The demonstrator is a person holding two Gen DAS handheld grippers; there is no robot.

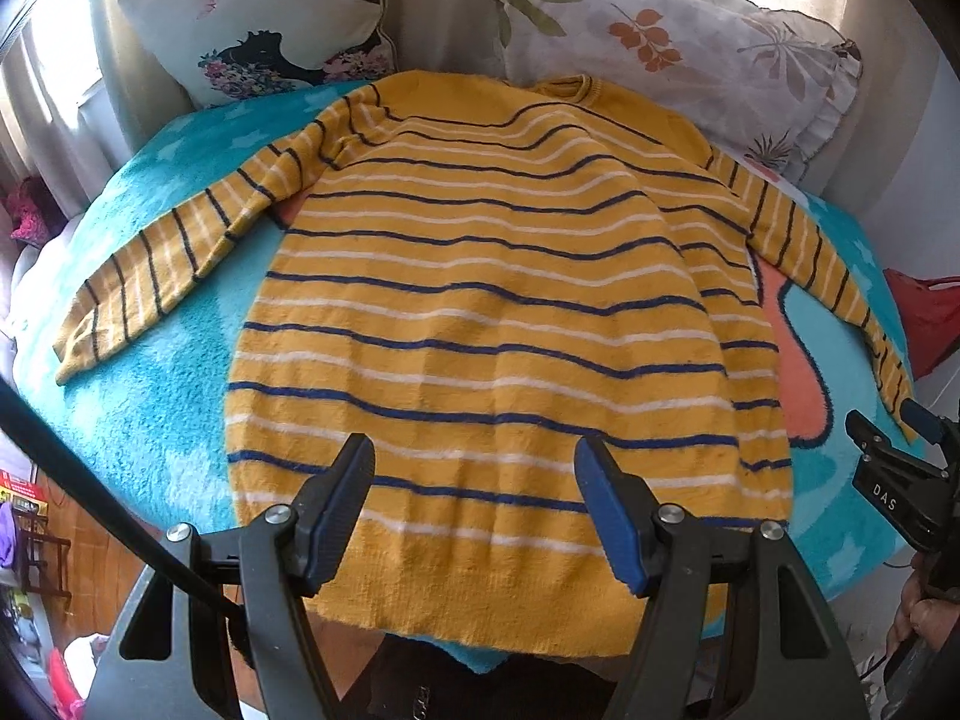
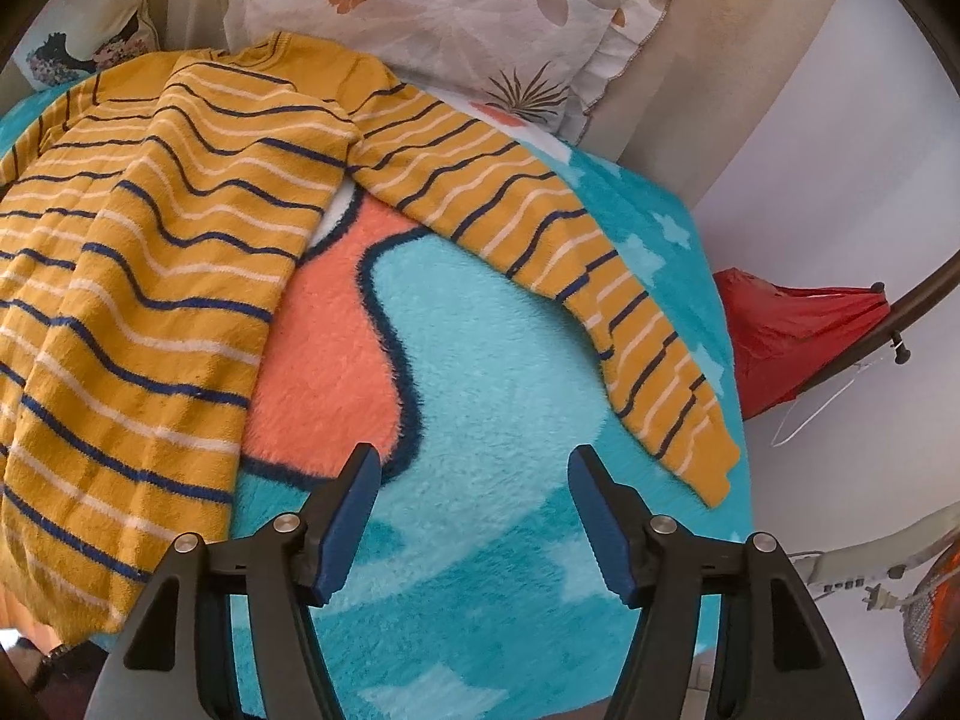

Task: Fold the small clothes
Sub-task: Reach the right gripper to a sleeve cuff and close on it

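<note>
A yellow sweater (image 1: pixel 486 312) with dark blue and white stripes is seen laid flat on a fluffy turquoise blanket (image 1: pixel 162 396) that carries white stars and an orange patch (image 2: pixel 336 348) outlined in dark blue. The sweater's collar (image 1: pixel 570 87) is turned toward the far end, where a floral pillow (image 1: pixel 672 42) and a second pillow (image 1: pixel 264 18) printed with a dark figure are propped. Both sleeves are spread outward: the left sleeve (image 1: pixel 150 270) is stretched toward the left edge of the blanket, and the right sleeve (image 2: pixel 552 264) is angled down to the right, its cuff lying near the blanket's right edge. The hem is draped over the near edge of the blanket. The left gripper (image 1: pixel 474 504) is held above the lower part of the sweater body, its blue-padded fingers (image 1: pixel 606 516) spread wide with nothing between them. The right gripper (image 2: pixel 474 510) is held over bare blanket between the sweater body and the right sleeve, its fingers likewise spread apart and empty. A red bag (image 2: pixel 798 330) is visible beyond the right side of the bed.
</note>
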